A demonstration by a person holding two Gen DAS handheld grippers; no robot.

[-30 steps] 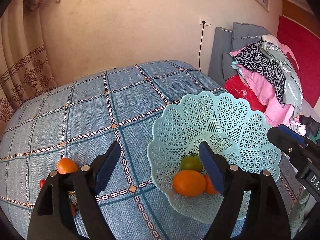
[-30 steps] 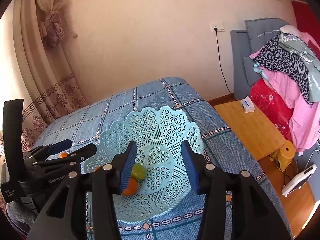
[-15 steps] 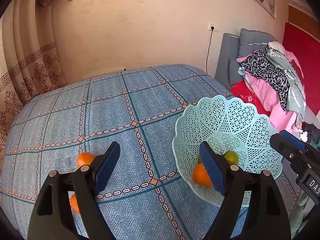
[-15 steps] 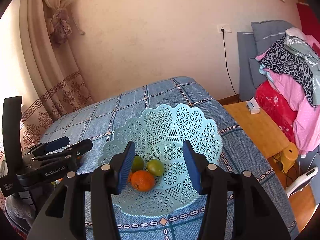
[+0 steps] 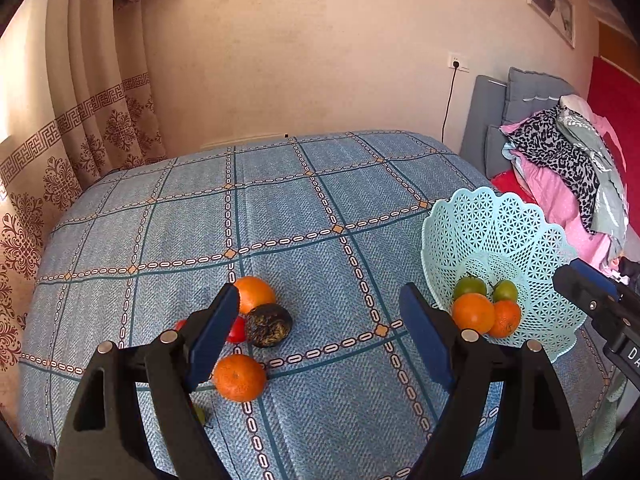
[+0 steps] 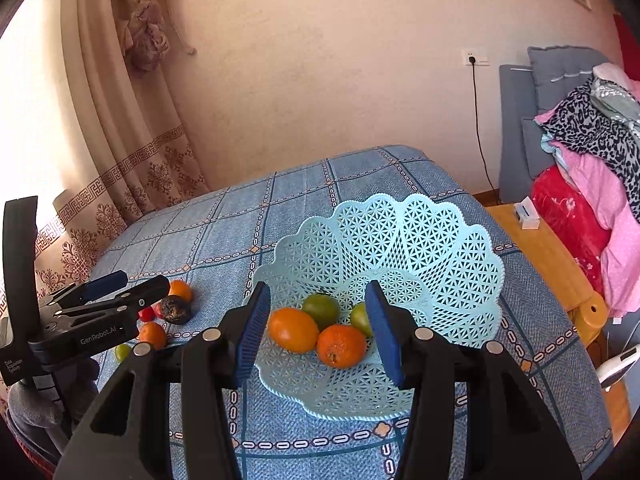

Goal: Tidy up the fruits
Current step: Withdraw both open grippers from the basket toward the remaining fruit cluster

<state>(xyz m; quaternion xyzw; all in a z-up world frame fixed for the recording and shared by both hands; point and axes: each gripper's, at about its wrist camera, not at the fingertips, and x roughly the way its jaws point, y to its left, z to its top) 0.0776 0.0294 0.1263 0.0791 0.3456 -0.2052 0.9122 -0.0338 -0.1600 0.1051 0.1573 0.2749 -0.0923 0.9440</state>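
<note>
As left gripper (image 5: 320, 312) swung toward loose oranges (image 5: 239, 377), basket (image 5: 500, 224) shifted right, both fingers wide.

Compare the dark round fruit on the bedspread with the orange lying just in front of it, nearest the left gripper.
Colour: the dark fruit is blackish brown with pale streaks; the near orange is bright orange.
Surface: the dark fruit looks rough and mottled, perhaps spoiled; the near orange looks smooth and even.
Neighbours: the dark fruit sits against a red fruit and close to another orange; the near orange lies apart, partly behind the left gripper's jaw.
Shared: both are roundish, similar in size, and outside the basket.
</note>
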